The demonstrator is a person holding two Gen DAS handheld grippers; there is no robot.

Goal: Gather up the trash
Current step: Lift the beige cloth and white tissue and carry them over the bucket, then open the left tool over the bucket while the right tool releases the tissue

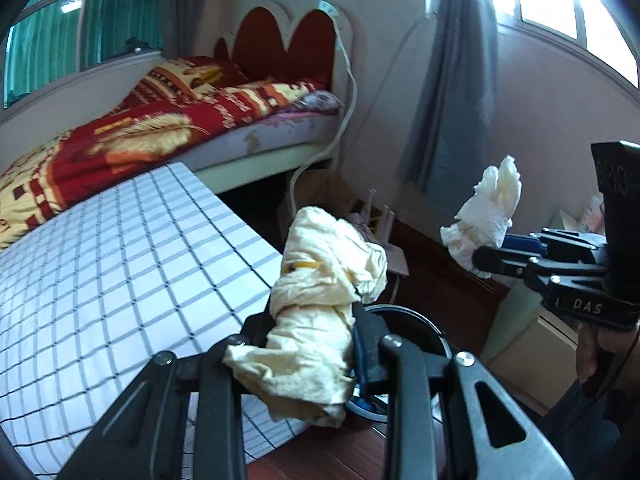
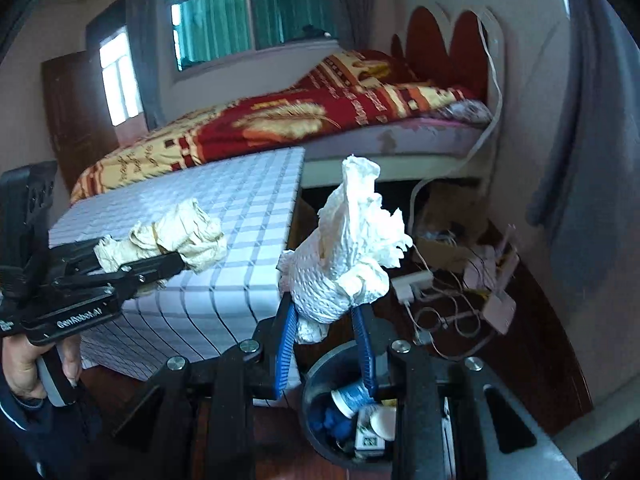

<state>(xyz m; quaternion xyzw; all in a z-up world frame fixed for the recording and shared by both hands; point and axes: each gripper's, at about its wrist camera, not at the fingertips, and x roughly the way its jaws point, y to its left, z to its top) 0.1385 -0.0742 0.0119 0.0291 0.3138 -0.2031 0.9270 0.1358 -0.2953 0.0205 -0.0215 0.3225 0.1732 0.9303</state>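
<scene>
The left gripper [image 1: 312, 344] is clamped on a crumpled cream-yellow paper wad [image 1: 320, 292], which fills the gap between the two black fingers and projects forward and upward past the fingertips. In the right wrist view the same left gripper [image 2: 160, 262] enters from the left edge, with the wad [image 2: 172, 238] pinched in its fingers above the near corner of the table. The right gripper [image 2: 326, 320] is closed on a crumpled white paper towel [image 2: 348, 256]; its blue finger pads [image 2: 285, 354] press the lower part of the towel from both sides, and the upper part stands up loosely above them. In the left wrist view the right gripper [image 1: 486, 254] enters from the right edge, with the towel [image 1: 486, 216] held at its tips. Both pieces of trash are carried in the air, clear of the table and floor. A round dark trash bin [image 2: 320, 364] stands on the floor directly below the right gripper and just beside the table; it contains a small white cup, a small carton and blue material. Part of the bin rim [image 1: 416, 318] also shows behind the left gripper. The table [image 1: 120, 264] carries a white cloth with a dark grid pattern. Behind the table is a bed [image 2: 288, 120] with a red and yellow patterned blanket and a red scalloped headboard [image 1: 280, 44]. Cables, a white adapter and a cardboard box [image 2: 444, 248] lie on the dark wooden floor right of the bin. A grey curtain [image 1: 452, 80] hangs beside a bright window.
</scene>
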